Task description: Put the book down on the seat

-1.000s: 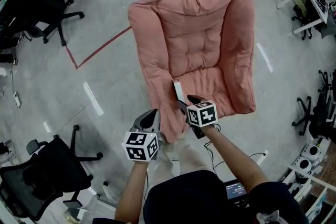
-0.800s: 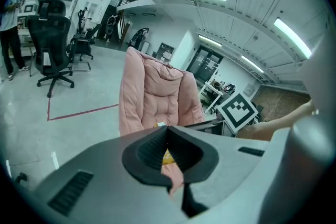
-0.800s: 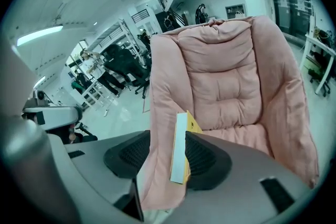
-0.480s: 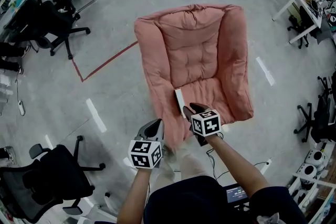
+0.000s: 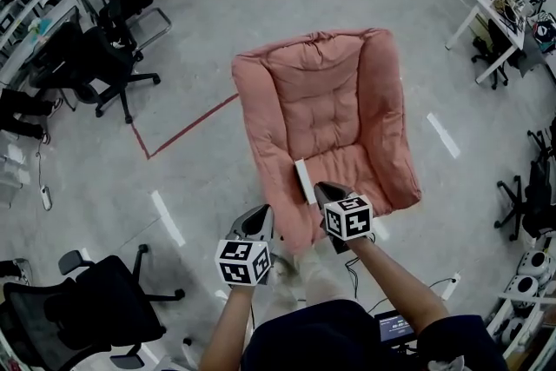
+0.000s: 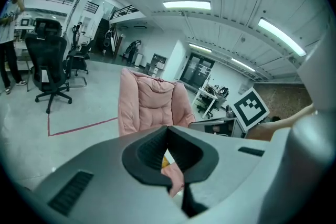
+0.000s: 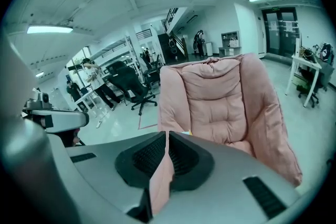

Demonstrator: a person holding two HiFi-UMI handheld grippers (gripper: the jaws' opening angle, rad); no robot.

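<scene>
Right-hand tool first: the right gripper point(image 7: 166, 135) is closing its ribbed black jaws to a thin slit with nothing caught between them, and only pink upholstery shows through the gap. The book point(image 5: 302, 181) lies at centre frame in the head view, just beside the right gripper's tips. It sits on the front left part of the seat cushion point(image 5: 352, 165), against the foot of the left-hand arm. It shows as a slim pale oblong, and I cannot tell whether it lies flat or leans on edge against the arm. It looks thin and light. I judge it stiff enough across the closed covers to pinch, but liable to fan open if taken by loose pages. The spine side or a shut cover edge would be the place to grip, and a smooth cover may slide between the pads. On such soft padding it should settle rather than skid. The left gripper point(image 5: 258, 219), lower left of centre, has its jaws pressed together and empty, off the chair's near corner. The armchair point(image 5: 330, 91) is dusty-pink fabric, thickly quilted, with a tufted back and fat rolled arms. Around it is a smooth grey floor point(image 5: 200, 22), crossed at the left by a red tape line point(image 5: 187, 124). Black office chairs point(image 5: 113, 56) stand at the upper left.
</scene>
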